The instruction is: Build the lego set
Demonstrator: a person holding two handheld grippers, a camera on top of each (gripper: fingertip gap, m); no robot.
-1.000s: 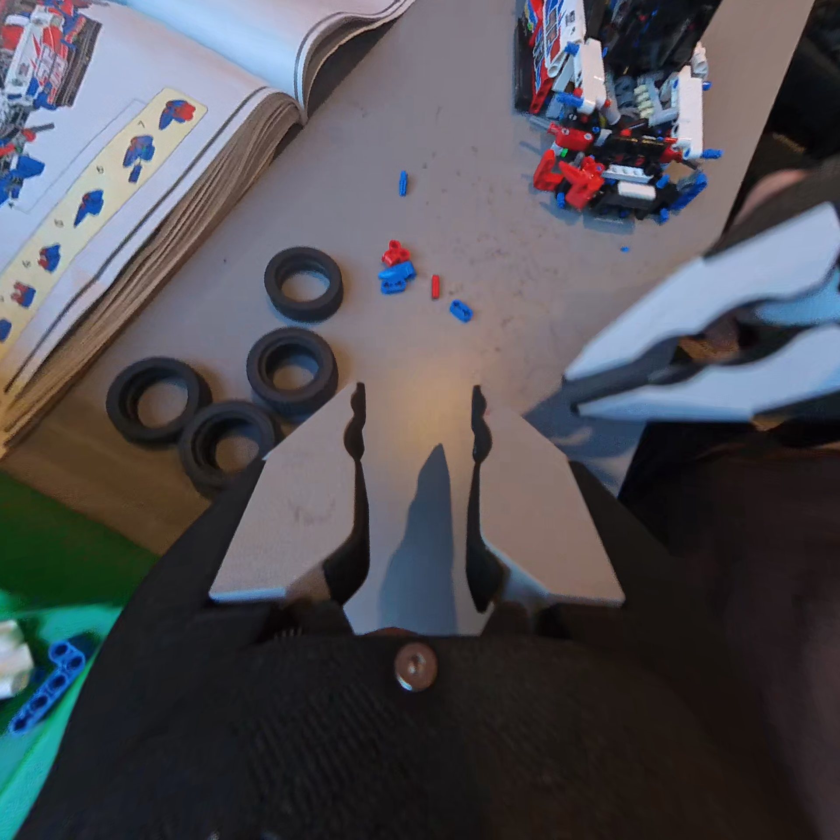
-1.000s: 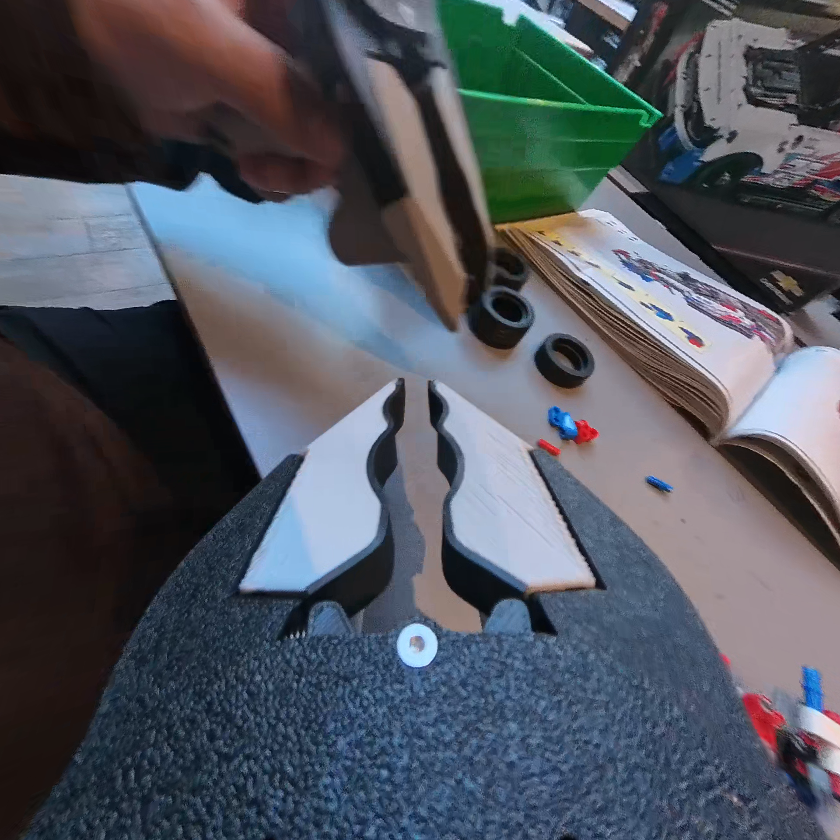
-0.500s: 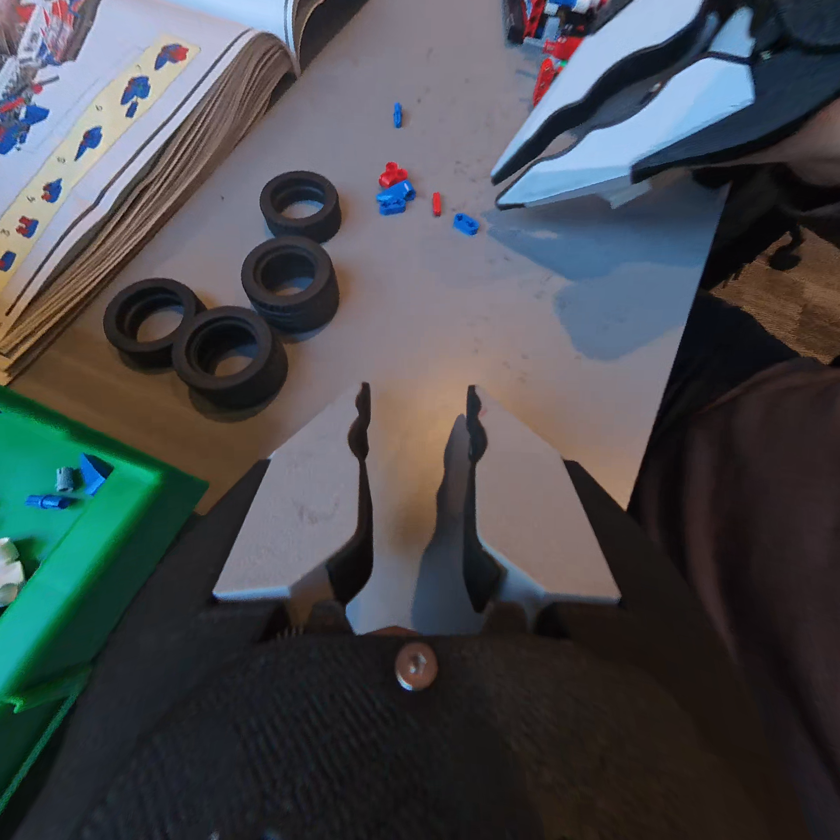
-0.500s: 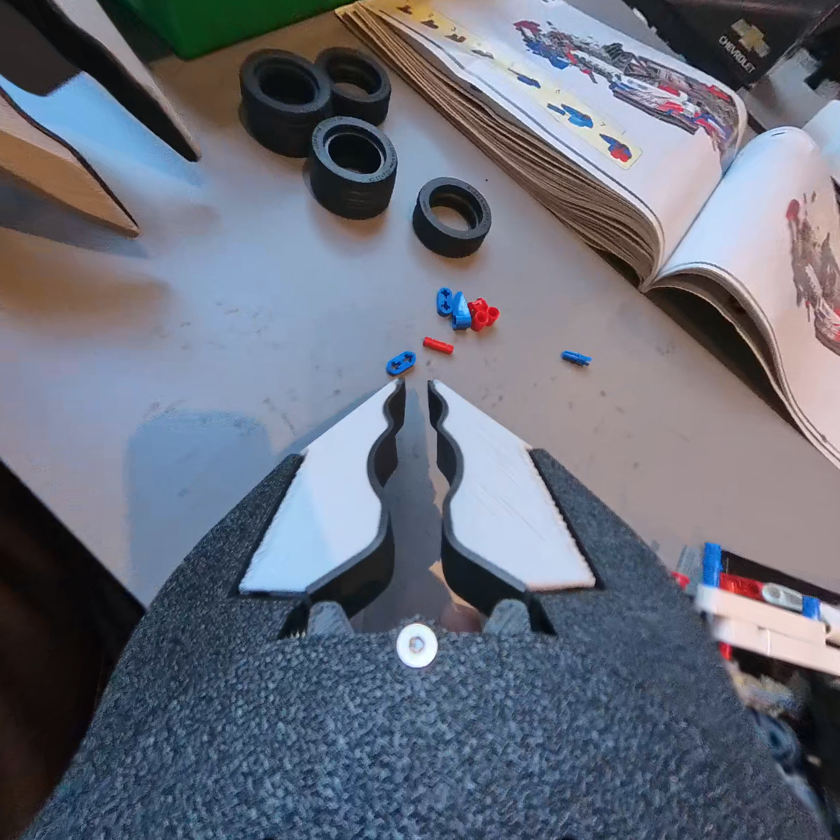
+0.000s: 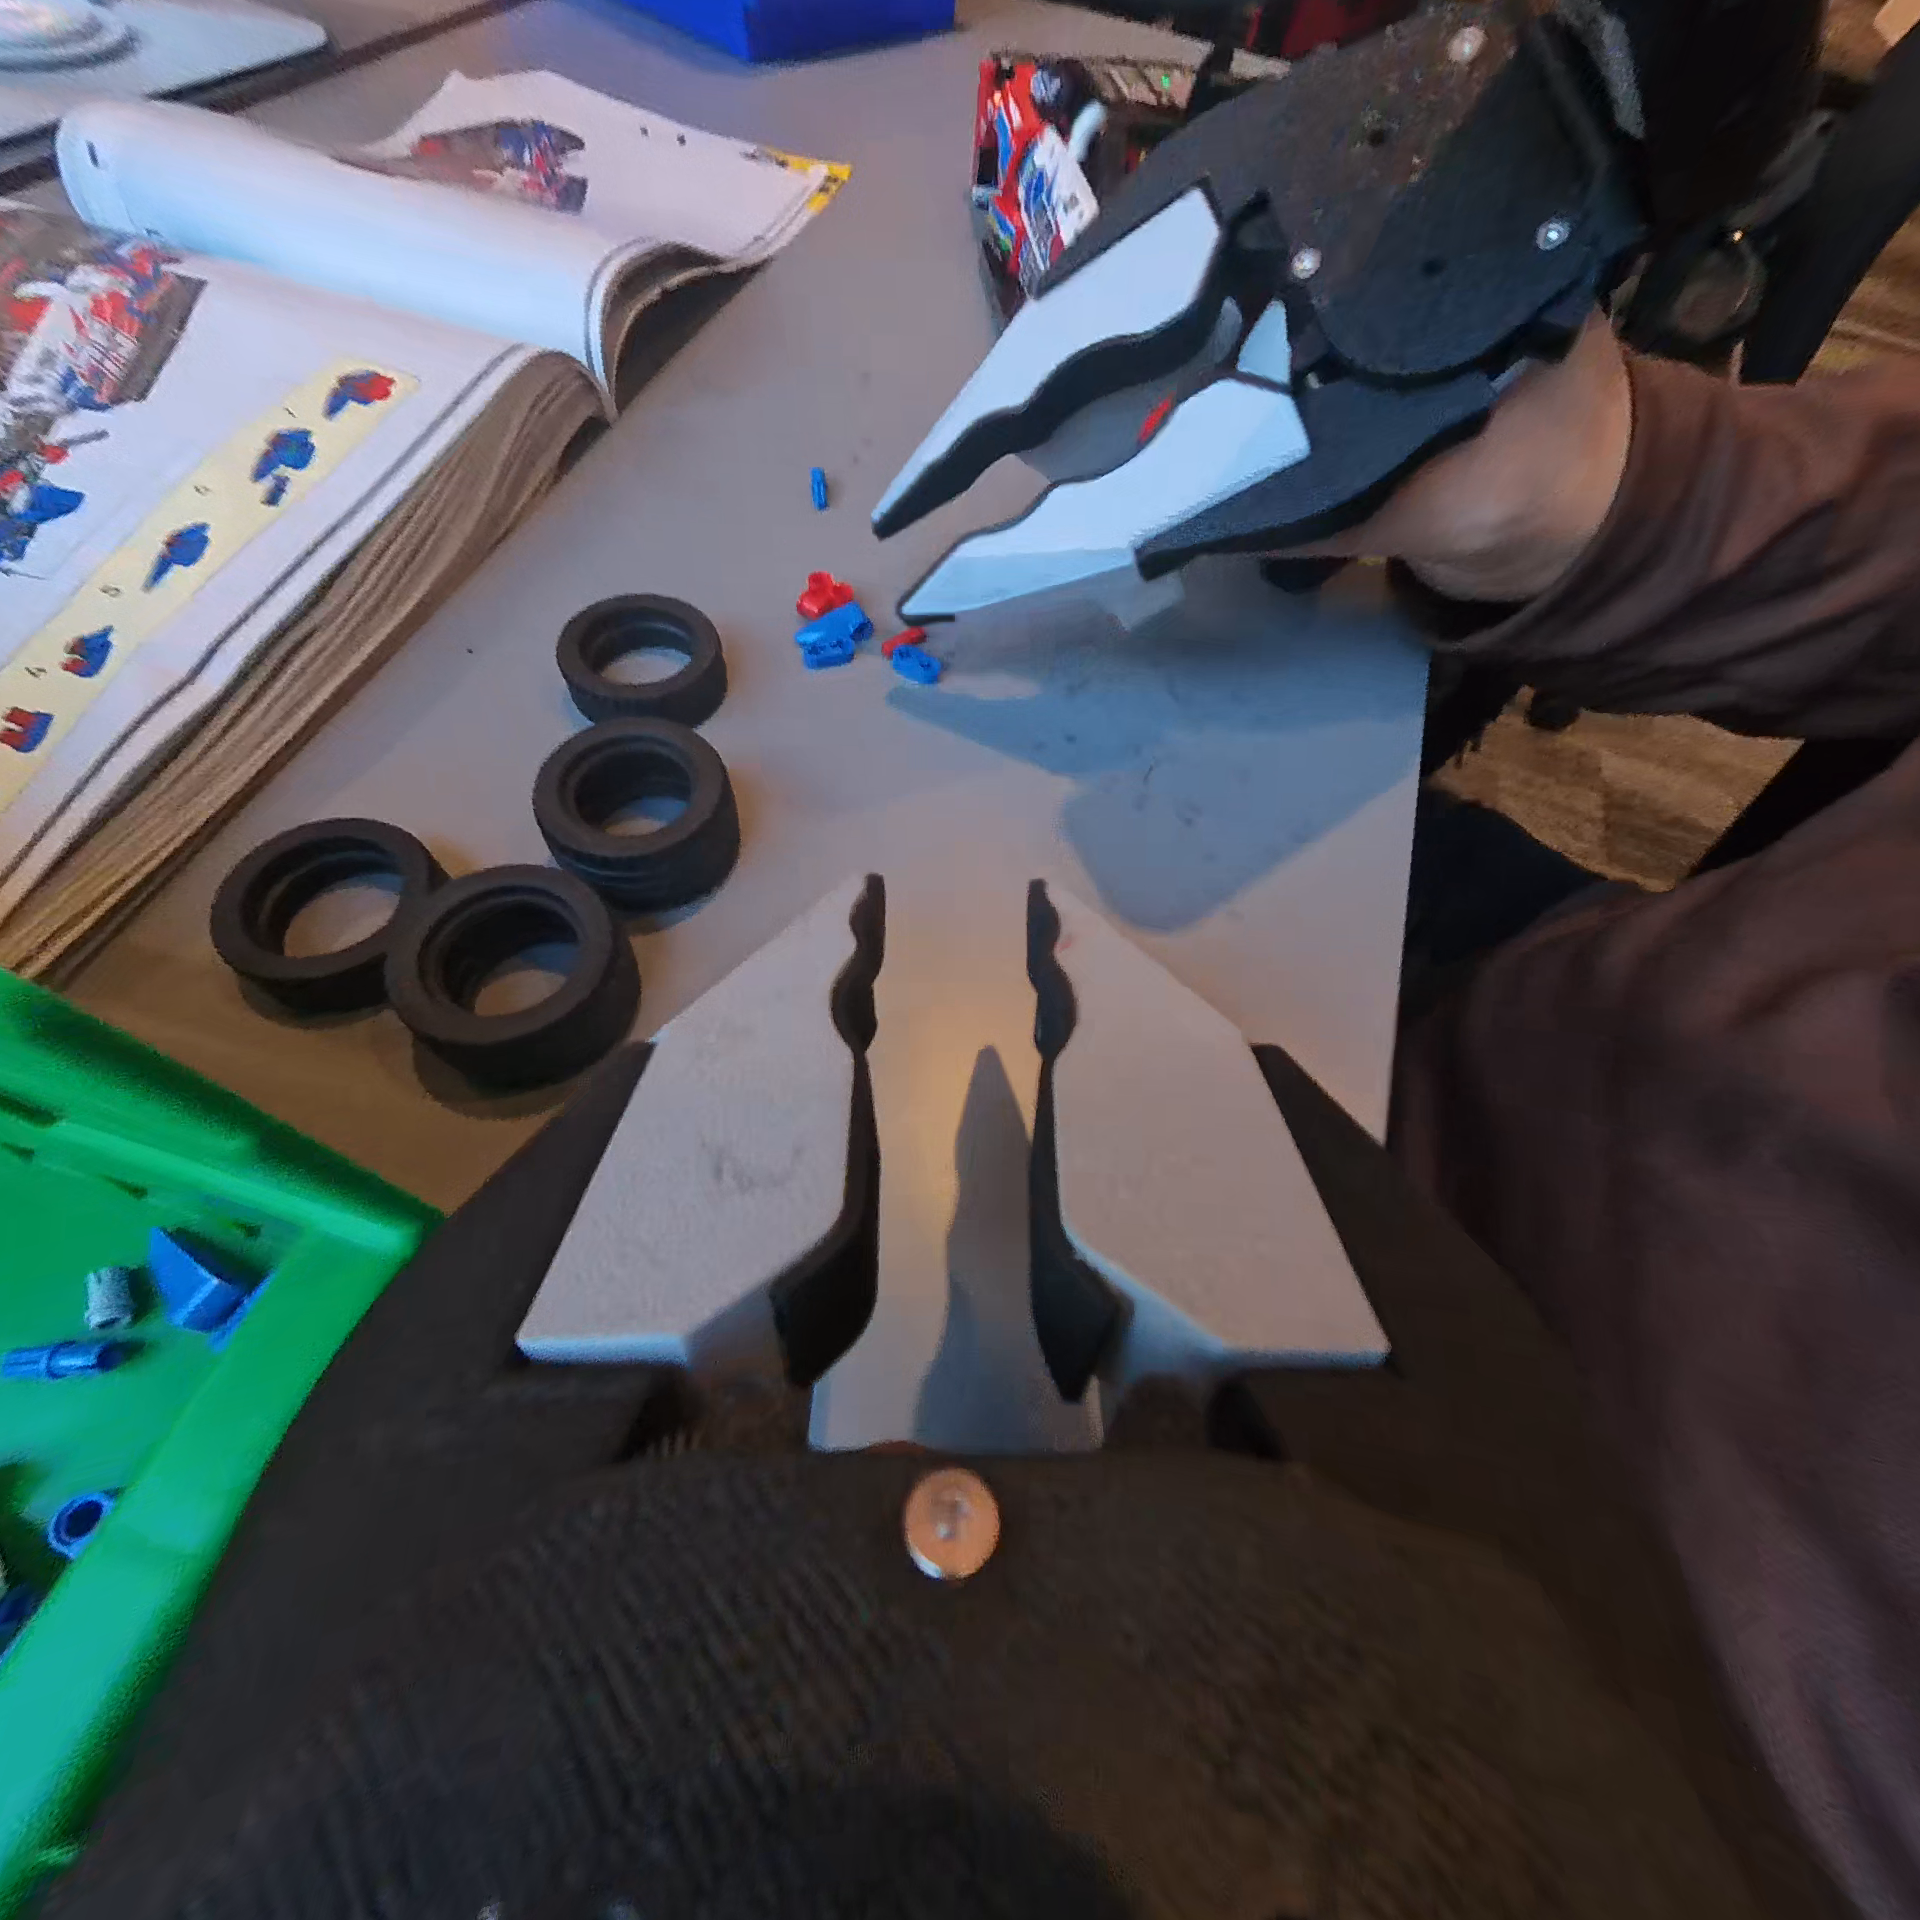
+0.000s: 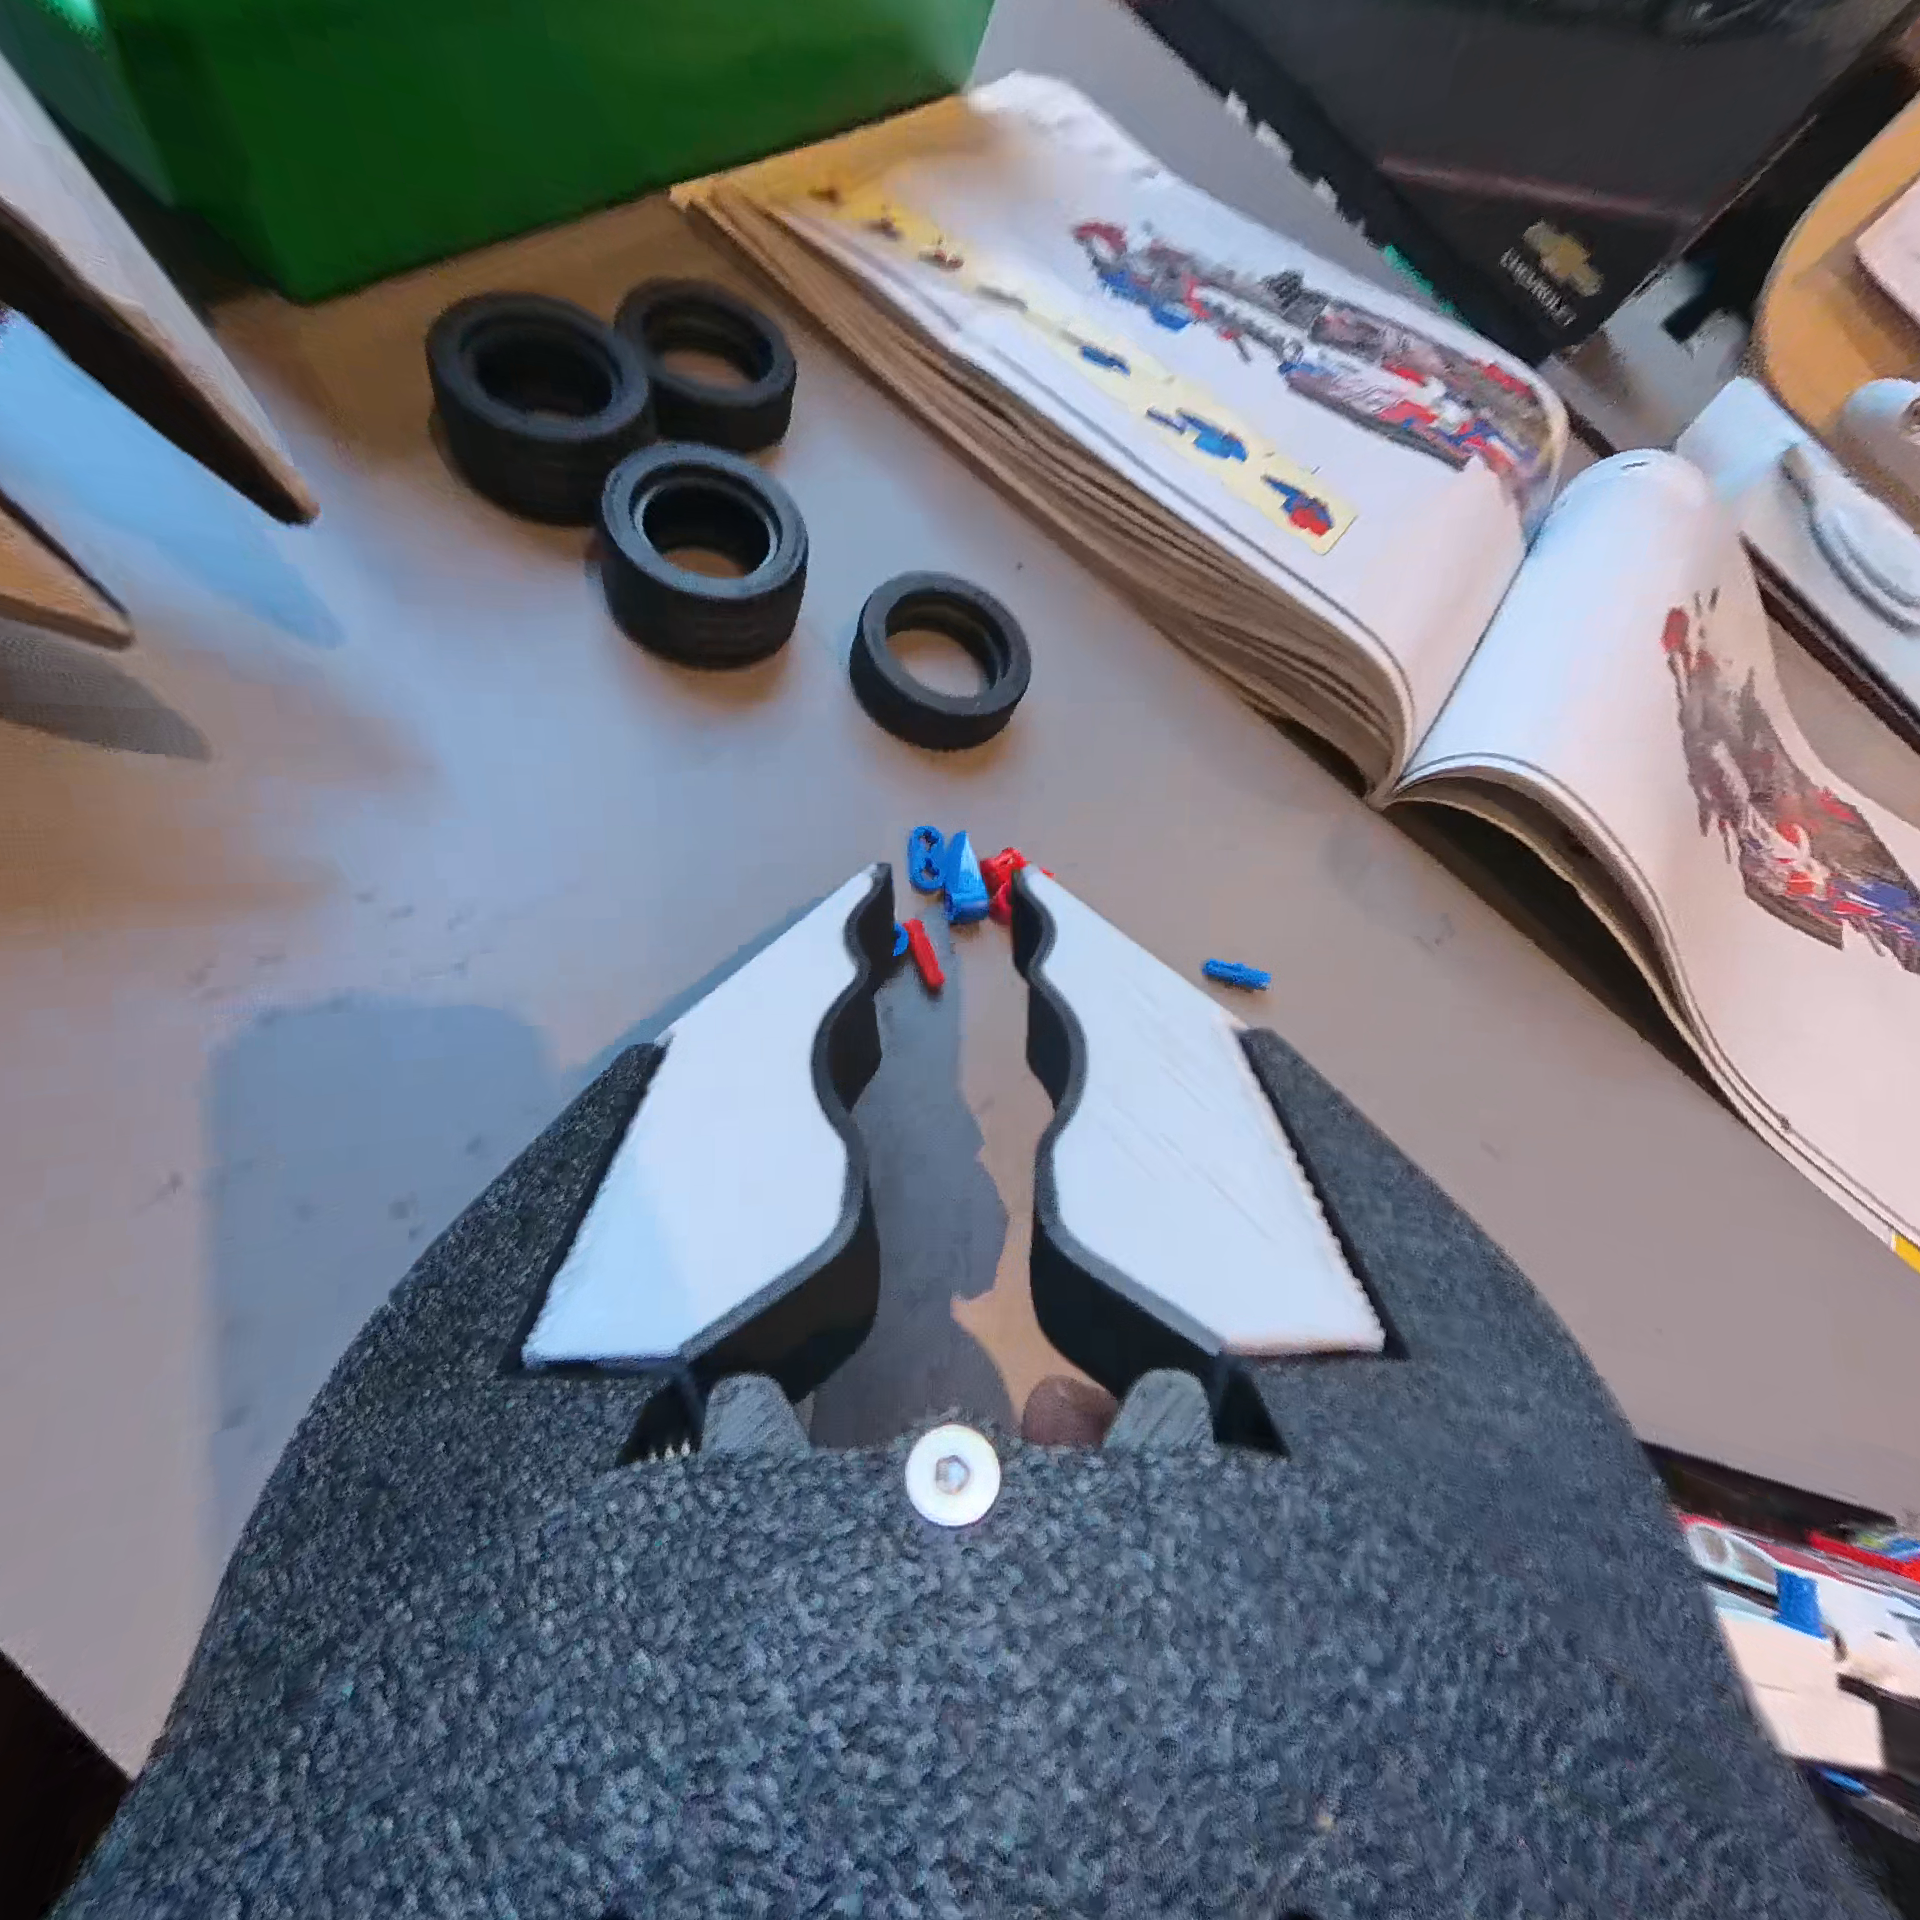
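A cluster of small red and blue lego pieces (image 5: 831, 636) lies mid-table. My right gripper (image 6: 954, 883) is open and low over it, with a red pin (image 6: 923, 953) between its fingers and the blue pieces (image 6: 961, 878) just past its tips. It also shows in the left wrist view (image 5: 899, 569), tips down at the cluster. My left gripper (image 5: 954, 904) is open and empty, above bare table nearer the front edge. A partly built red, white and blue model (image 5: 1029, 187) stands at the far right, mostly hidden by the right gripper.
Several black tyres (image 5: 636, 814) lie left of the cluster. An open instruction book (image 5: 260, 436) lies behind them. A green bin (image 5: 125, 1299) with loose pieces is at the near left. A single blue pin (image 6: 1236, 974) lies apart. The table edge (image 5: 1403, 935) runs on the right. Across from one pair of fingers to the other is roughly 12 cm.
My right gripper has come down from off the table onto the small pieces and opened wider around the red pin. My left gripper has drawn back toward the green bin, still open.
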